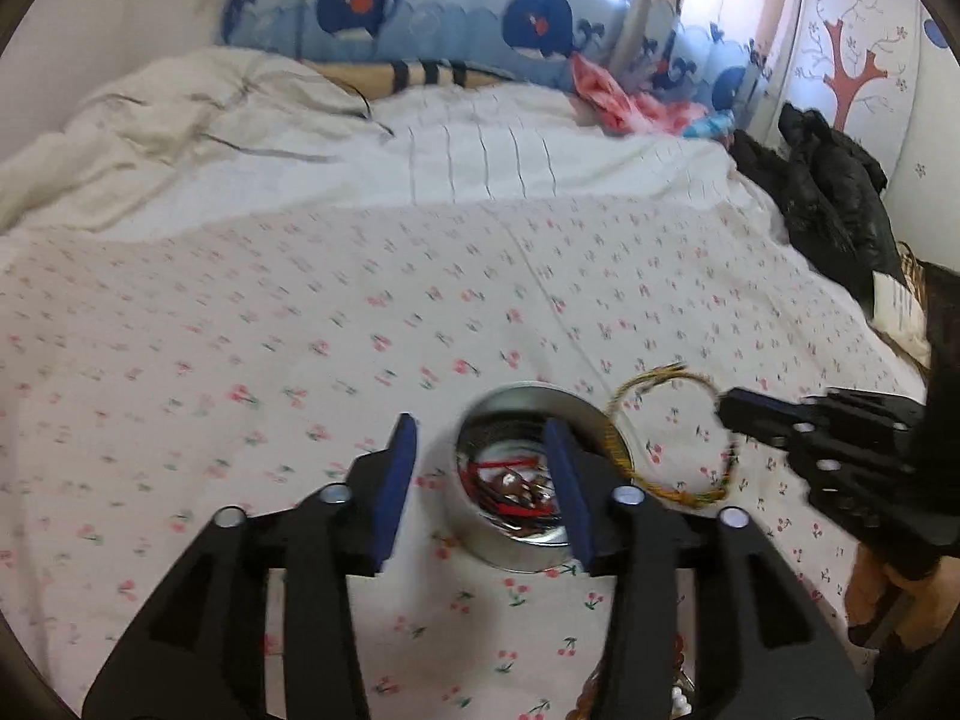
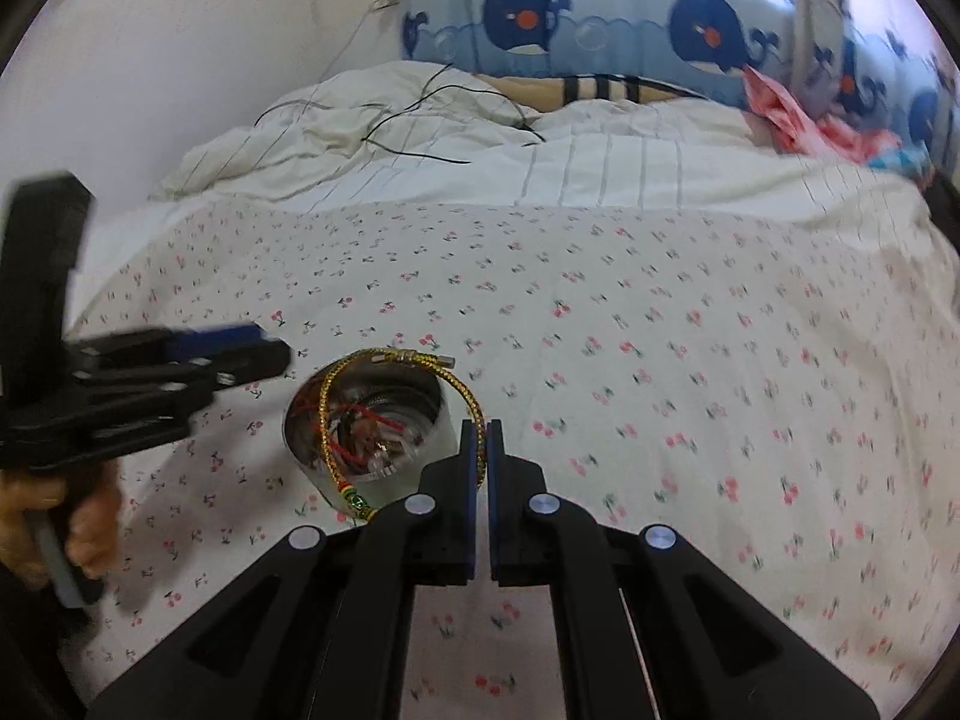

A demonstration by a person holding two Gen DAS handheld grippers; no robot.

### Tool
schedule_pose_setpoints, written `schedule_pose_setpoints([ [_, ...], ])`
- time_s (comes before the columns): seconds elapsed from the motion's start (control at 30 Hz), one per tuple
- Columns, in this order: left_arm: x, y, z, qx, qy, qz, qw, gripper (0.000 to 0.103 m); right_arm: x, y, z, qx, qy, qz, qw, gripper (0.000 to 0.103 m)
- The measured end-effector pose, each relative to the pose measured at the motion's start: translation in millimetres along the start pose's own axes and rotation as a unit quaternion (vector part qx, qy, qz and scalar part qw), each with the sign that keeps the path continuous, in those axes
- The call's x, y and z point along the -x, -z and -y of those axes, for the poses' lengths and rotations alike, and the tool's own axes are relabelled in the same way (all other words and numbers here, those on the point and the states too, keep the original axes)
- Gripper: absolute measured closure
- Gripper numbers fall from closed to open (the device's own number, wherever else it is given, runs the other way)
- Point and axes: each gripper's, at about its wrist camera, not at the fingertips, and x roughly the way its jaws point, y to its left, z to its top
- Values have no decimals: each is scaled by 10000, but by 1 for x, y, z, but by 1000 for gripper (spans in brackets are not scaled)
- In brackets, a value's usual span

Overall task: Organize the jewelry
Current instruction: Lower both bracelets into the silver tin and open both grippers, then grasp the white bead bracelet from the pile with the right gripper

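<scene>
The right gripper (image 2: pixel 480 438) is clenched on a gold cord bracelet (image 2: pixel 456 384), whose loop hangs over the round tin (image 2: pixel 432 438) at about 10 o'clock from its fingertips. The left gripper (image 1: pixel 480 462) is spread wide above the tin (image 1: pixel 480 546), which sits on the cherry-print sheet (image 1: pixel 300 330) and holds red and dark cords (image 1: pixel 510 480).

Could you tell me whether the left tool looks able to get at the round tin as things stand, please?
Probably yes: the left tool is open, with the tin right at its tips and nothing between them. The gold bracelet held by the right tool hangs beside the rim.
</scene>
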Motion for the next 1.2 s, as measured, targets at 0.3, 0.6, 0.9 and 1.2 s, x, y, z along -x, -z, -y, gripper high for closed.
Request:
schedule_pose_setpoints([
  [0.3,40,14,-25,242,-117,168,9995,49,-42,-10,-36,621,86,-313,9975,100],
  [0.6,36,15,-36,444,-64,83,9990,48,-62,-5,-43,790,307,-598,9946,99],
  [0.9,44,23,-26,420,51,127,9990,45,-34,-13,-24,430,380,-325,9978,99],
  [1.2,48,57,-20,360,356,-197,9985,45,4,8,-6,-125,-453,-373,9982,88],
])
